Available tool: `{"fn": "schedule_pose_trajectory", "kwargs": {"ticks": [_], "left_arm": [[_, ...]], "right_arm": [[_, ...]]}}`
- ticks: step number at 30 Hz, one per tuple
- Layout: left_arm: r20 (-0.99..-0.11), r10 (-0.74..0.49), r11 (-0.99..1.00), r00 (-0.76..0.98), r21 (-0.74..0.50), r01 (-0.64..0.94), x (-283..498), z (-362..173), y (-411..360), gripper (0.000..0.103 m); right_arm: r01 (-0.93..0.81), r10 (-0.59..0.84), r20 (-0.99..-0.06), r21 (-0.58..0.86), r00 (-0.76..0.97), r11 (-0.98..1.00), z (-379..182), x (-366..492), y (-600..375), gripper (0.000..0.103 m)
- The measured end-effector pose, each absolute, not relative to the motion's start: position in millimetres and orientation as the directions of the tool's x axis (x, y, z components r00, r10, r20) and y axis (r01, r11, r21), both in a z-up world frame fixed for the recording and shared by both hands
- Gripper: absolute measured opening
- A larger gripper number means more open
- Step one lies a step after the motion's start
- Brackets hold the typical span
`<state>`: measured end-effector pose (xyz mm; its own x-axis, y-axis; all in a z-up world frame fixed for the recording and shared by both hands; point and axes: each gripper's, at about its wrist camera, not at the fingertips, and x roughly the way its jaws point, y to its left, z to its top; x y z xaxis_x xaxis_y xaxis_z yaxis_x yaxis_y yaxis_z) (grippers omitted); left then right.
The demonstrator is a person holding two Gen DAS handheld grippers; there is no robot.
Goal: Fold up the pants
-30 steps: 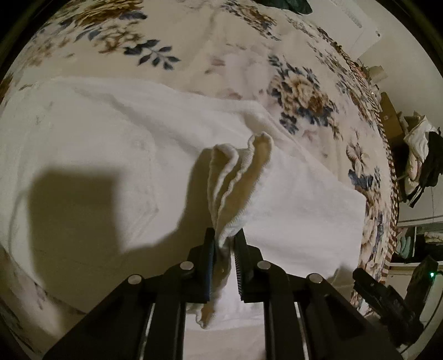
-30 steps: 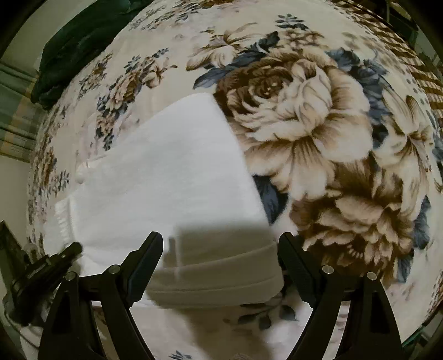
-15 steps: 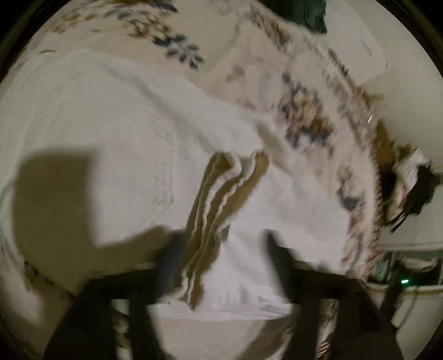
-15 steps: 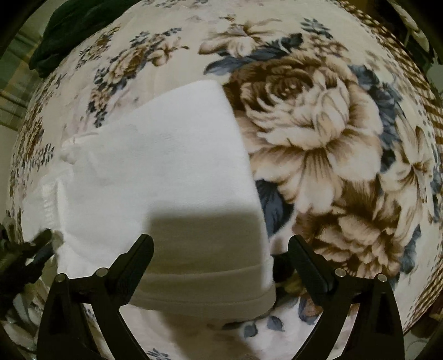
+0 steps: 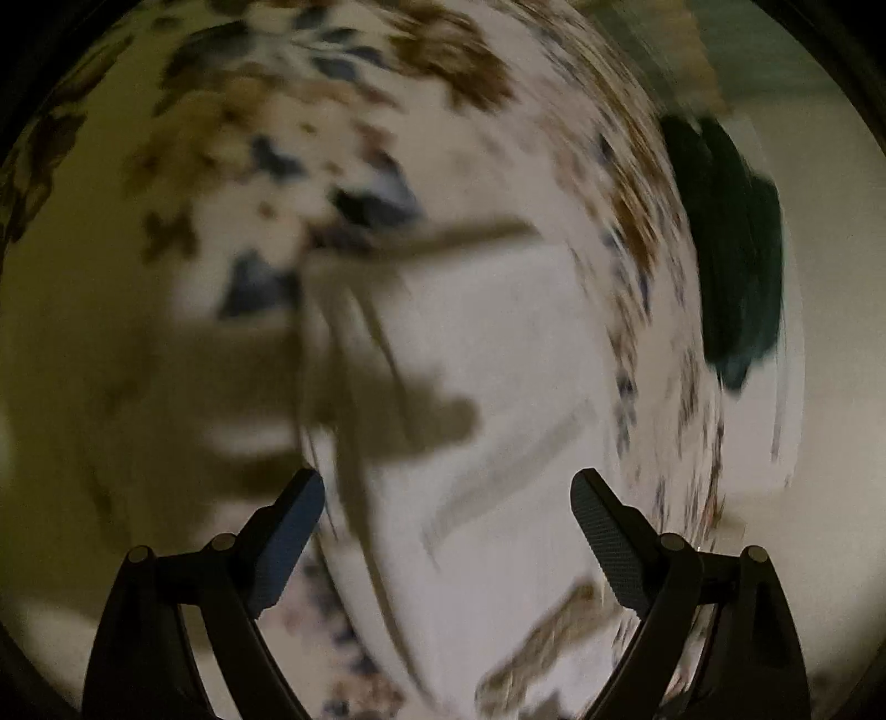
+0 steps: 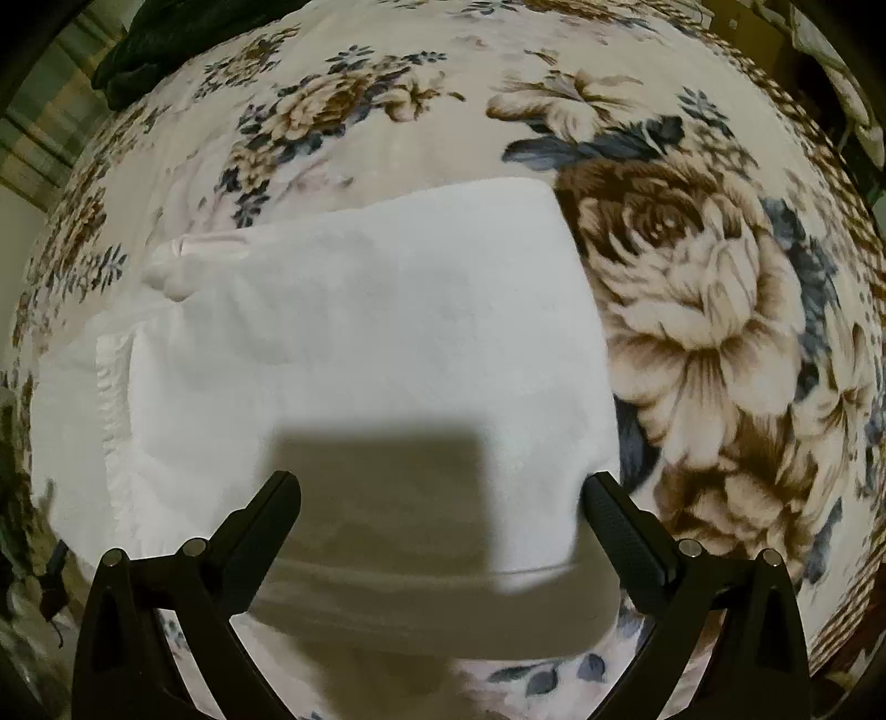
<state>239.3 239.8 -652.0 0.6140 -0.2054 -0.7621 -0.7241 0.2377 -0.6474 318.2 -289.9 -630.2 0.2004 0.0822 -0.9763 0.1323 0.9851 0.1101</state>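
Note:
The white pants [image 6: 360, 343] lie folded flat on a floral blanket [image 6: 720, 310]; their ribbed waistband shows at the left edge. In the blurred left wrist view the pants [image 5: 487, 387] lie below the fingers. My left gripper [image 5: 447, 531] is open and empty above the cloth. My right gripper [image 6: 443, 531] is open and empty, with its fingers straddling the near hem of the pants.
A dark green cloth lies at the far edge of the bed in the left wrist view [image 5: 736, 260] and in the right wrist view [image 6: 183, 39]. A woven brown border [image 6: 830, 183] runs along the blanket's right side.
My left gripper let go of the bunched waistband, opened wide and swung away fast, so its view is blurred. The waistband has dropped flat. My right gripper drew back a little.

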Motion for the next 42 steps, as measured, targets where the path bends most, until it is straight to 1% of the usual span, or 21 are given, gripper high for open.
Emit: {"fn": "schedule_pose_trajectory", "kwargs": {"ticks": [3, 6, 7, 8, 9, 10, 14, 15, 16, 18, 19, 21, 25, 28, 31, 34, 36, 38, 39, 40, 42], "left_arm": [[-0.77, -0.186, 0.178, 0.61, -0.637, -0.75, 246, -669, 255, 0.091], [-0.781, -0.159, 0.167, 0.604, -0.624, -0.763, 257, -673, 256, 0.089], [-0.78, -0.141, 0.171, 0.61, -0.626, -0.761, 259, -671, 257, 0.08], [-0.782, -0.116, 0.183, 0.613, -0.623, -0.76, 262, -666, 257, 0.074], [-0.784, -0.091, 0.199, 0.614, -0.618, -0.761, 264, -661, 257, 0.049], [-0.772, -0.085, 0.211, 0.63, -0.632, -0.745, 266, -657, 256, 0.037], [-0.717, -0.043, 0.378, 0.696, -0.657, -0.653, 275, -610, 233, 0.029], [-0.699, -0.043, 0.431, 0.714, -0.658, -0.618, 277, -593, 223, 0.021], [-0.675, -0.058, 0.493, 0.736, -0.661, -0.566, 281, -571, 209, 0.017], [-0.661, -0.074, 0.614, 0.747, -0.62, -0.488, 291, -539, 178, 0.017], [-0.65, -0.099, 0.687, 0.754, -0.593, -0.421, 295, -520, 155, 0.017], [-0.642, -0.146, 0.768, 0.752, -0.553, -0.323, 303, -500, 116, 0.017], [-0.641, -0.288, 0.854, 0.711, -0.508, -0.112, 315, -480, 25, 0.016], [-0.656, -0.372, 0.871, 0.657, -0.492, 0.002, 322, -483, -35, 0.016], [-0.695, -0.436, 0.881, 0.572, -0.458, 0.116, 326, -505, -95, 0.016], [-0.775, -0.448, 0.893, 0.446, -0.406, 0.192, 327, -542, -141, 0.017], [-0.835, -0.417, 0.907, 0.359, -0.357, 0.222, 326, -564, -162, 0.019], [-0.868, -0.396, 0.915, 0.299, -0.345, 0.209, 327, -573, -168, 0.025], [-0.867, -0.408, 0.91, 0.286, -0.36, 0.205, 327, -572, -169, 0.037], [-0.86, -0.426, 0.902, 0.28, -0.38, 0.205, 326, -568, -168, 0.059], [-0.85, -0.443, 0.894, 0.285, -0.399, 0.203, 321, -553, -162, 0.088]], "right_arm": [[0.131, 0.075, -0.977, 0.103, 0.199, 0.986, -632, 321, -288, 0.103], [0.131, 0.077, -0.976, 0.105, 0.203, 0.986, -634, 322, -287, 0.103], [0.129, 0.076, -0.976, 0.104, 0.203, 0.986, -634, 321, -287, 0.103], [0.127, 0.076, -0.976, 0.104, 0.203, 0.986, -635, 322, -287, 0.103], [0.124, 0.077, -0.976, 0.103, 0.203, 0.987, -636, 324, -286, 0.103], [0.121, 0.08, -0.976, 0.106, 0.204, 0.987, -636, 323, -286, 0.103], [0.123, 0.095, -0.972, 0.123, 0.214, 0.985, -634, 323, -288, 0.103], [0.125, 0.099, -0.971, 0.128, 0.217, 0.984, -633, 322, -289, 0.103], [0.13, 0.106, -0.969, 0.138, 0.222, 0.982, -632, 321, -292, 0.103], [0.138, 0.11, -0.967, 0.144, 0.232, 0.98, -628, 319, -296, 0.103], [0.143, 0.107, -0.964, 0.145, 0.243, 0.979, -625, 318, -300, 0.103], [0.154, 0.105, -0.96, 0.148, 0.259, 0.977, -621, 315, -306, 0.103], [0.211, 0.117, -0.952, 0.181, 0.283, 0.961, -612, 306, -327, 0.103], [0.251, 0.115, -0.948, 0.194, 0.298, 0.948, -605, 296, -347, 0.103], [0.284, 0.102, -0.947, 0.192, 0.304, 0.94, -599, 285, -368, 0.103], [0.316, 0.065, -0.955, 0.16, 0.291, 0.935, -598, 273, -394, 0.103], [0.342, 0.066, -0.955, 0.167, 0.288, 0.925, -598, 267, -412, 0.103], [0.368, 0.088, -0.953, 0.197, 0.291, 0.909, -598, 261, -429, 0.103], [0.378, 0.108, -0.948, 0.222, 0.3, 0.899, -597, 258, -437, 0.103], [0.383, 0.134, -0.941, 0.253, 0.311, 0.888, -595, 257, -442, 0.103], [0.38, 0.188, -0.924, 0.314, 0.332, 0.87, -592, 259, -446, 0.103]]}}
